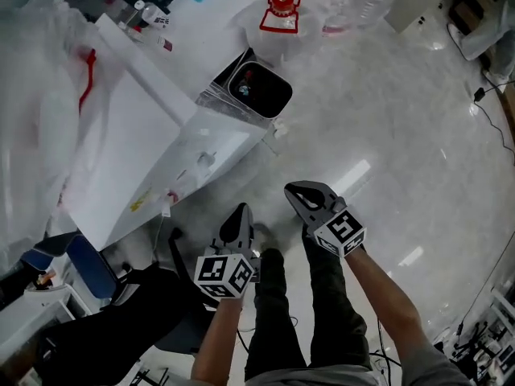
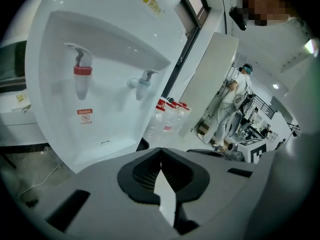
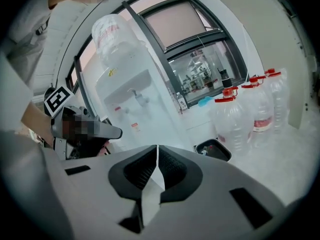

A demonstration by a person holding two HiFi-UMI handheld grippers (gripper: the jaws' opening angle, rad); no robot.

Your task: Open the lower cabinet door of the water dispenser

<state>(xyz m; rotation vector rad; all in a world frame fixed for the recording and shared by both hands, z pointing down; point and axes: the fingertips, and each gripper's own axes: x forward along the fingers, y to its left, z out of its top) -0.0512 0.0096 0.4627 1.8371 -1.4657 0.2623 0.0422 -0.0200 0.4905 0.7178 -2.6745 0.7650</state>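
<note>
The white water dispenser (image 1: 153,147) stands at the left of the head view, with a clear bottle on top. Its tap recess fills the left gripper view, with a red tap (image 2: 82,74) and a white tap (image 2: 142,80). The cabinet front below the recess is hidden behind the gripper body. My left gripper (image 1: 241,210) hangs shut and empty in front of the dispenser, apart from it, jaws together (image 2: 160,151). My right gripper (image 1: 294,190) is beside it to the right, also shut on nothing (image 3: 157,151). It looks at the dispenser (image 3: 135,101) from farther off.
A black waste bin (image 1: 259,89) with a clear liner stands right of the dispenser. Several red-capped water bottles (image 1: 282,6) stand beyond it on the glossy floor. A blue chair (image 1: 88,268) and dark bags lie at lower left. A person (image 2: 232,104) stands far off.
</note>
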